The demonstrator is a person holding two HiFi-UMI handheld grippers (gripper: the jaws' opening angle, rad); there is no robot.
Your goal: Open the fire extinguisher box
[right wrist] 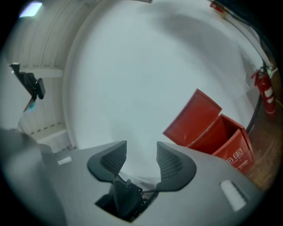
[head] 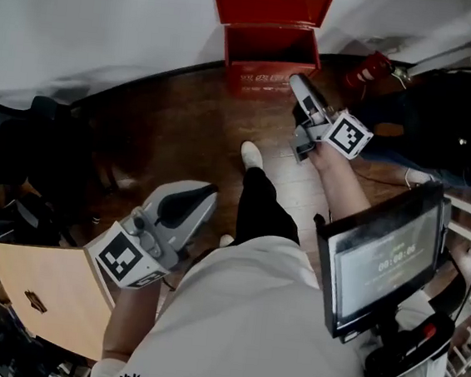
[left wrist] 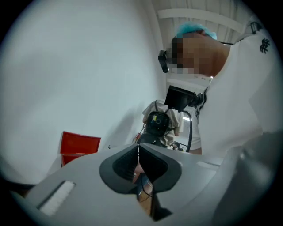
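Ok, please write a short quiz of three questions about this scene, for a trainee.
1. True or false: the box is shut.
2. Which is nearer the box? A) left gripper B) right gripper
3. Fill in: the right gripper's jaws are ____, with nothing between them.
Key: 1 false, the lid stands up; 2 B; 3 open.

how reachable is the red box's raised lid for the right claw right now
Probably yes: the right claw is open, empty and close beside the red box, with nothing between it and the raised lid.
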